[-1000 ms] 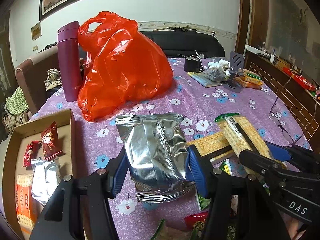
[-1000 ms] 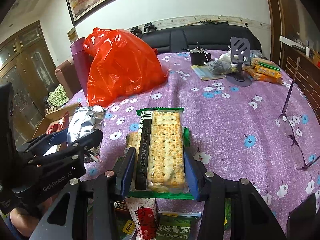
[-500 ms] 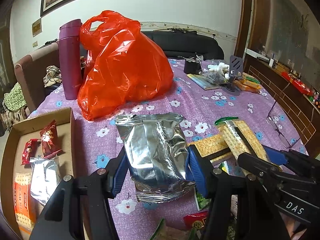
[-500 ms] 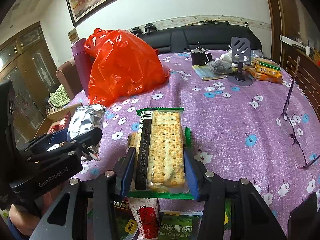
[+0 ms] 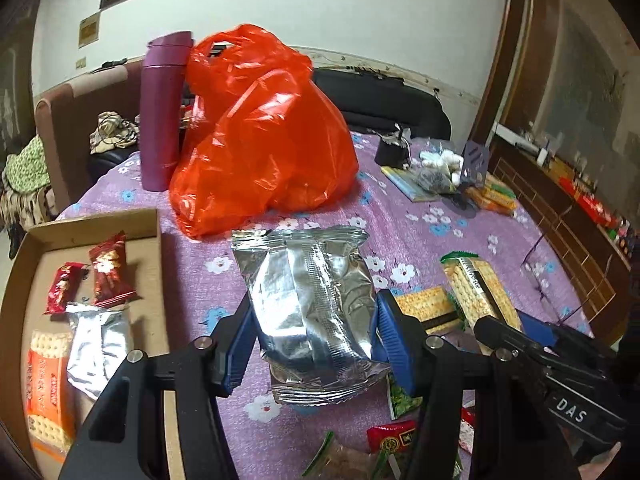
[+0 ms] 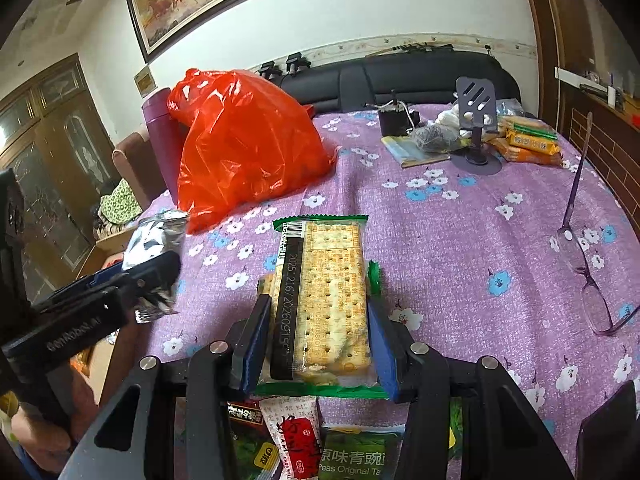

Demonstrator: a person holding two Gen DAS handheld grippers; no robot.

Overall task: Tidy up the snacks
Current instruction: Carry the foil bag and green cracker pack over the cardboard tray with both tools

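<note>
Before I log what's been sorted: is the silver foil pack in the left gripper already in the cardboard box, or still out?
Out. The silver foil pack is clamped in the left gripper above the purple tablecloth, beside the cardboard box.

Left gripper (image 5: 316, 344) and right gripper (image 6: 320, 340), jaws clamped, angled downward.

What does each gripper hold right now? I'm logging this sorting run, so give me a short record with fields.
left gripper: shut on silver foil packet
right gripper: shut on cracker pack
cardboard box: left of the foil packet; holds two red packets, a silver packet, an orange cracker pack
table: purple floral cloth, red plastic bag at back
</note>
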